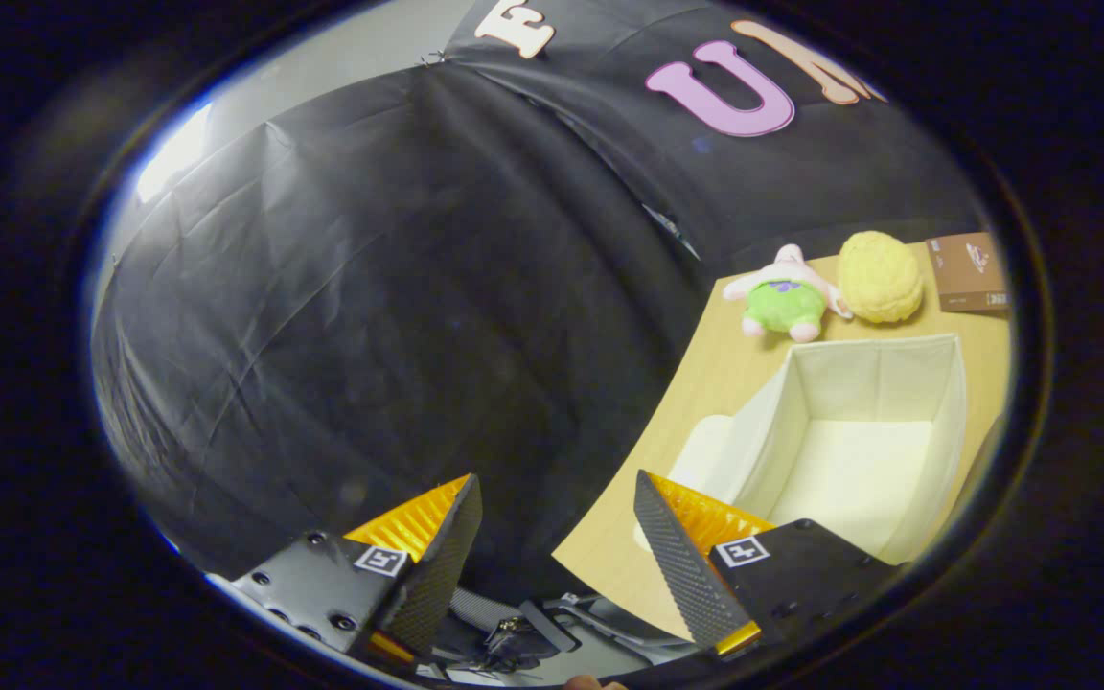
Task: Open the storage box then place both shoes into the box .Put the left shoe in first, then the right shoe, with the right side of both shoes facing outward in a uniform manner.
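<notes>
Black cloth wall ahead; claw (557, 532) tilted, wide open, empty; open storage box (859, 431) on wooden table (705, 383).

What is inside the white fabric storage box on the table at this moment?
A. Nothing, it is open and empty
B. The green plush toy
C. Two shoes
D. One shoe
A: the storage box stands open with its pale floor bare, while the green plush toy lies on the table beyond it; the tongs are open and hold nothing.
</notes>
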